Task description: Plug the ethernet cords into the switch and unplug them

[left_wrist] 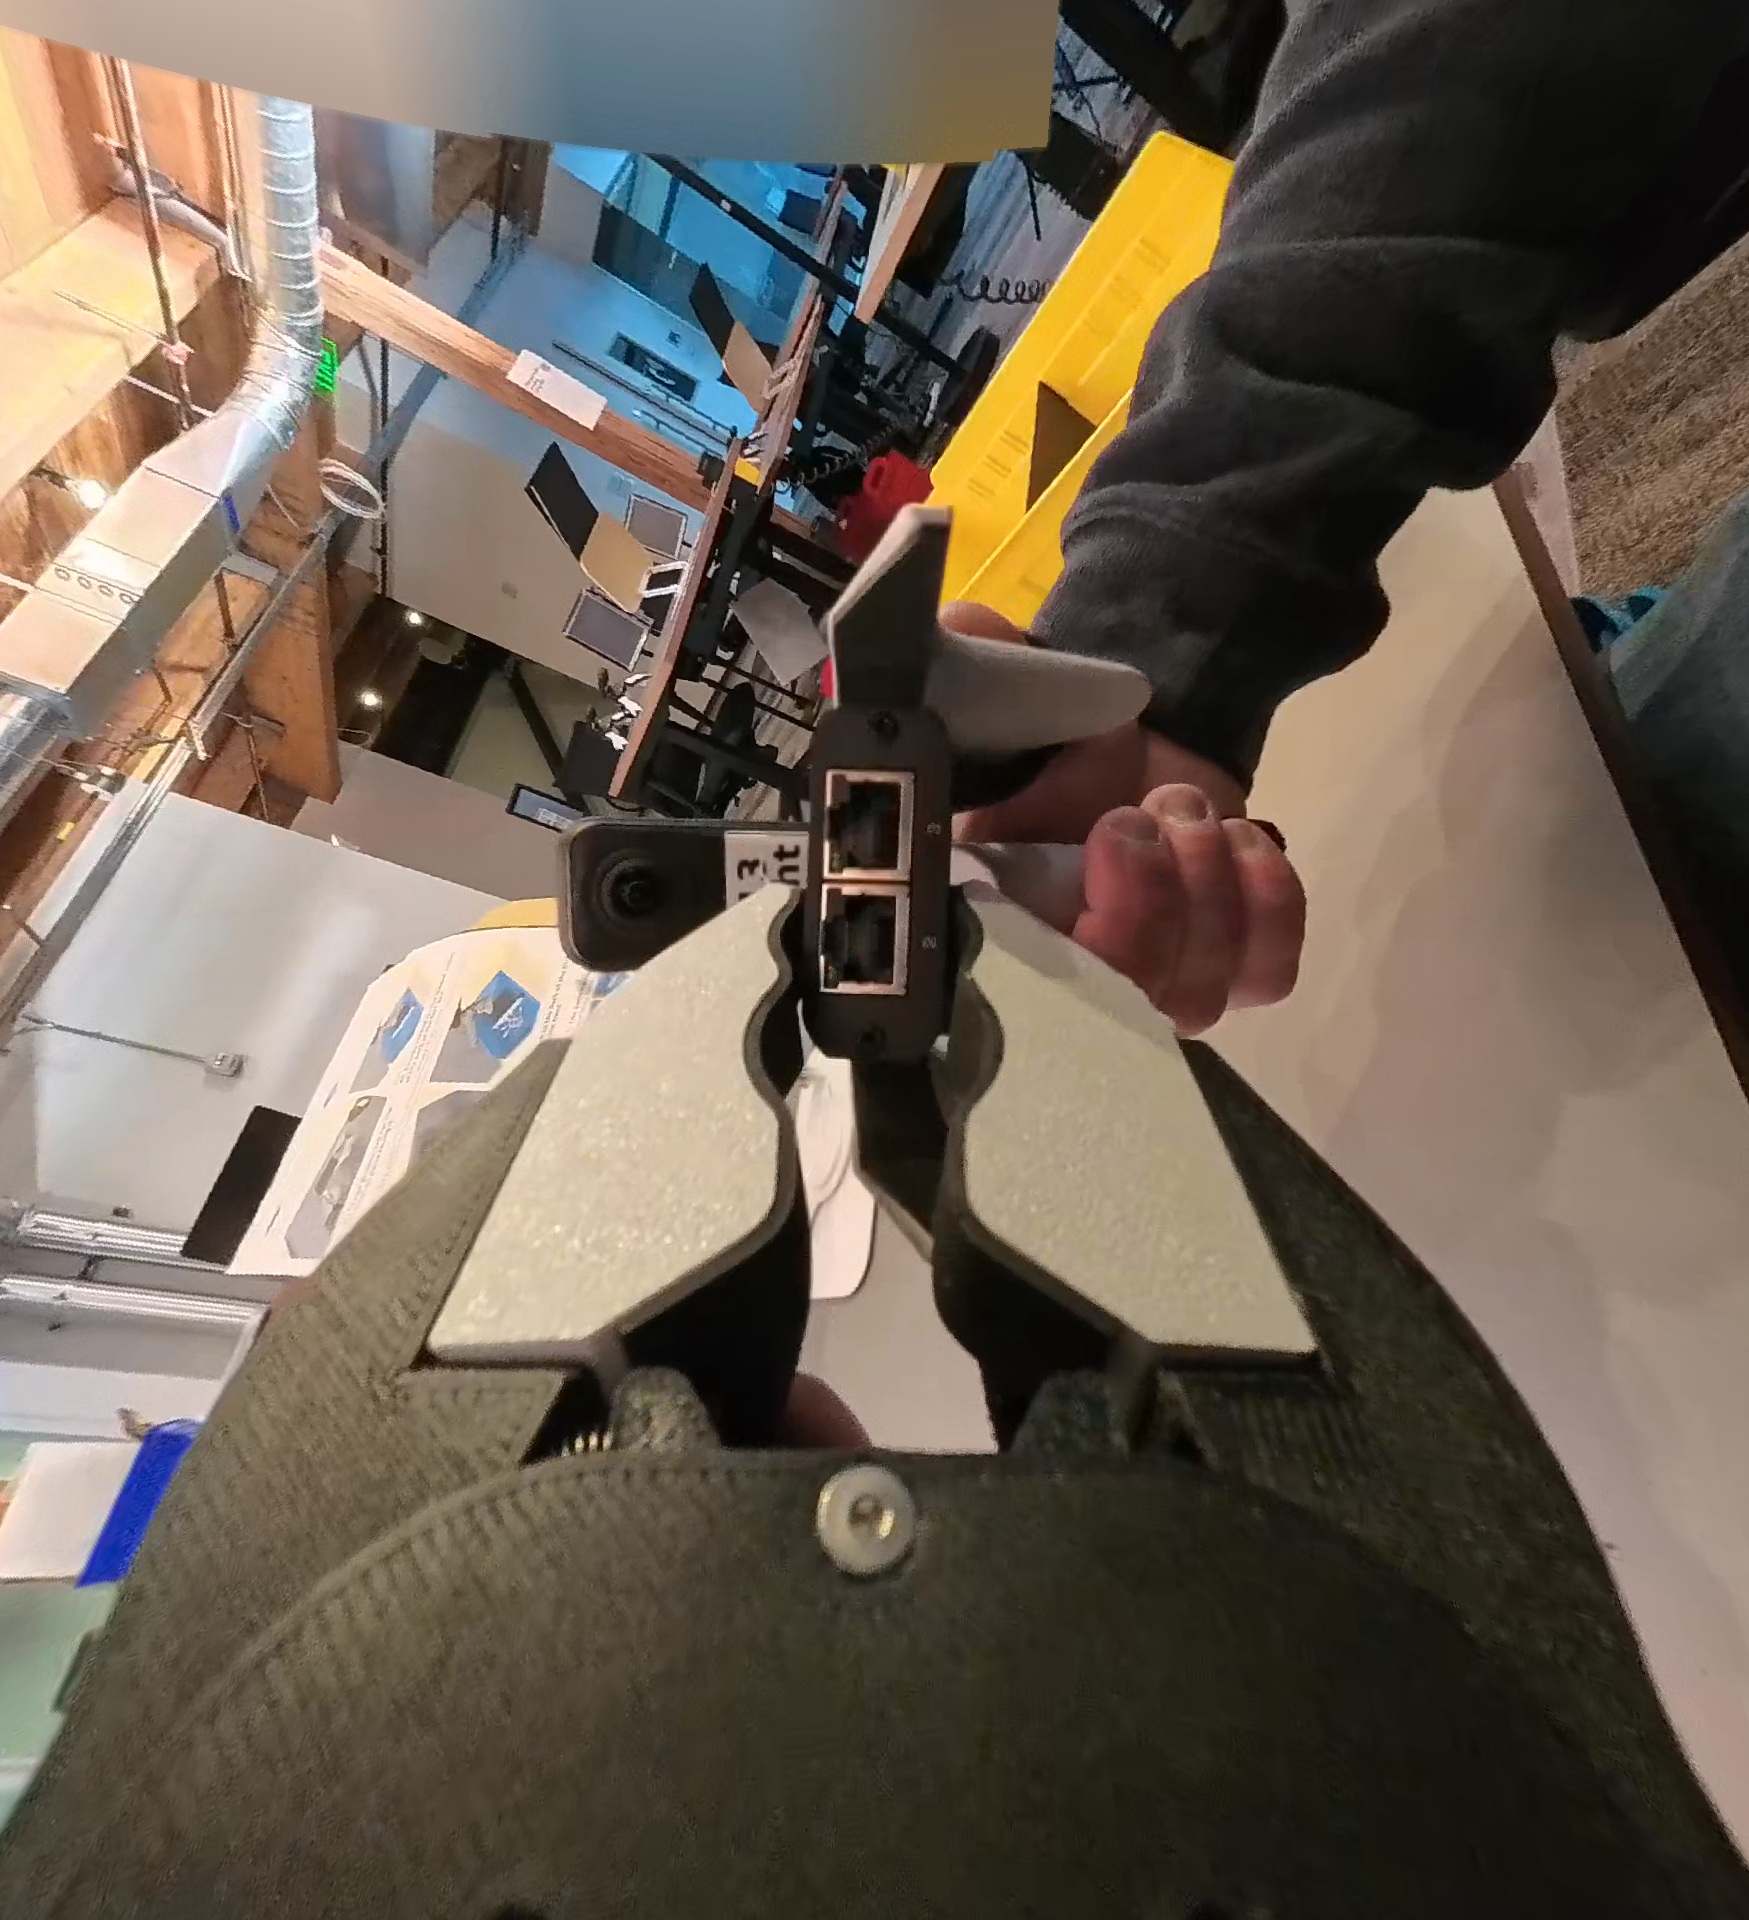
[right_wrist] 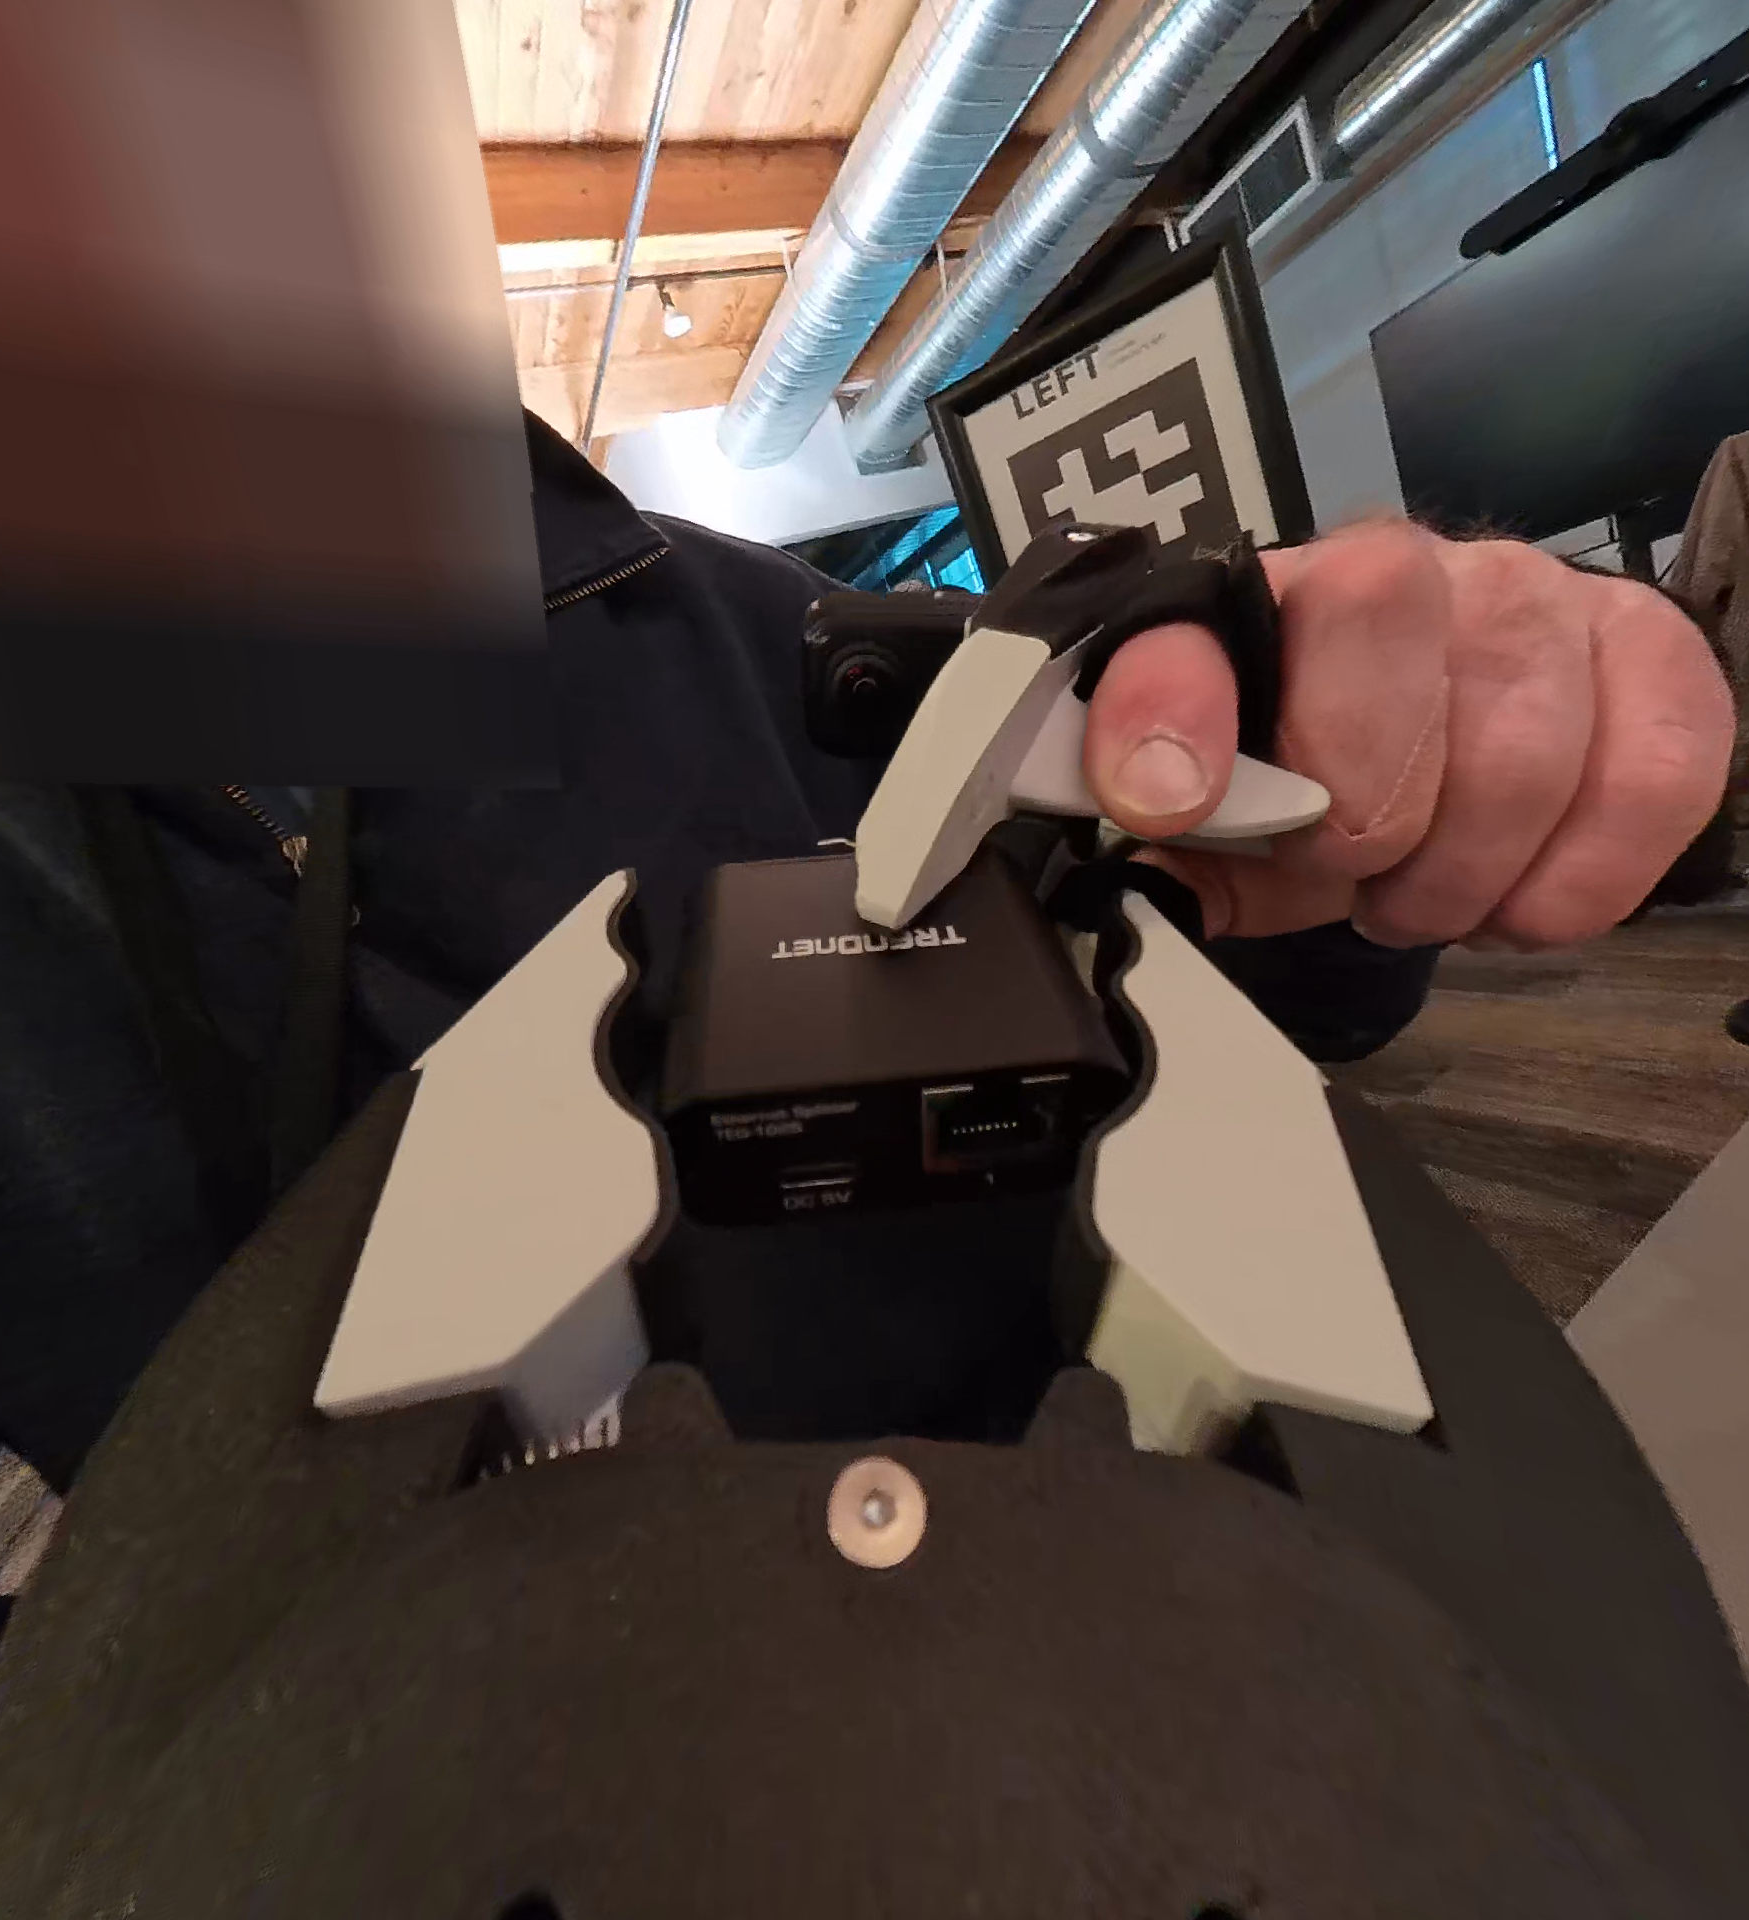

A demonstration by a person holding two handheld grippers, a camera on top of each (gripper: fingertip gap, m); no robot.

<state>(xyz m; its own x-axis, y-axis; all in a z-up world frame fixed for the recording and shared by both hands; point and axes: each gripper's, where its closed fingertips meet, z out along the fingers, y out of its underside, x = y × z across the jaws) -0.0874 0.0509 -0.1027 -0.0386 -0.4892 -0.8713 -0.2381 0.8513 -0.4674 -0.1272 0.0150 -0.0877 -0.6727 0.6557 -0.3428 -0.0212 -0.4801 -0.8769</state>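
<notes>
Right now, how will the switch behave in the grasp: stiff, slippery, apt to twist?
The switch looks like a rigid, boxy case, so it probably won't flex. Its smooth dark faces may slip, and the left gripper pinches it near one end, so it could pivot. No cords show in its ports, so nothing should tug on it.

both claws crowd the switch [right_wrist: 880, 1039]; its ports [left_wrist: 865, 894] face open.

your switch [left_wrist: 866, 896] is a small black box lifted off the worktop, pinched at both ends between grey fingers [right_wrist: 496, 1132]. two empty ports face one way, one port the other; no cords plugged.
</notes>
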